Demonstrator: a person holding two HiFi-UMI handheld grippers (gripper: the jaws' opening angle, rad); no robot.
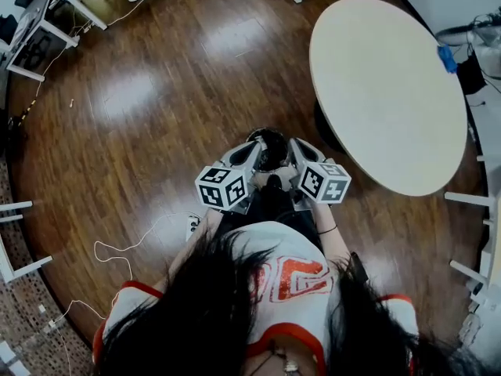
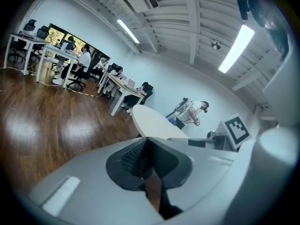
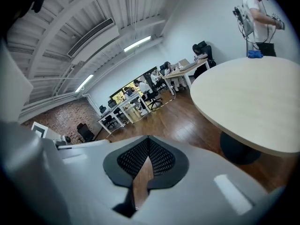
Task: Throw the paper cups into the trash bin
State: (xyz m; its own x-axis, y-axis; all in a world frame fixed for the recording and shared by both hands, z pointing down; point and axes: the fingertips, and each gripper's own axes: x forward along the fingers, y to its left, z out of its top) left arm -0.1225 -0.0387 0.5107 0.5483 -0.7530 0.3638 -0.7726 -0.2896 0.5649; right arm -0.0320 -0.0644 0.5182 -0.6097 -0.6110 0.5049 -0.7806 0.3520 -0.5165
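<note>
No paper cup and no trash bin appears in any view. In the head view I hold both grippers close together in front of my body, above the wooden floor (image 1: pixel 156 92). My left gripper (image 1: pixel 257 149) is shut, its dark pads meeting at the tip with nothing between them (image 2: pixel 147 140). My right gripper (image 1: pixel 295 149) is likewise shut and empty (image 3: pixel 148 138). Their marker cubes (image 1: pixel 223 186) (image 1: pixel 325 181) sit side by side. Both grippers point out across the room.
A round pale table (image 1: pixel 383 92) stands to my front right, with a small blue item (image 1: pixel 446 57) at its far edge. A person (image 3: pixel 255 8) stands beyond it. Desks with office chairs (image 2: pixel 70 64) line the far side. White cables (image 1: pixel 125 249) lie on the floor to my left.
</note>
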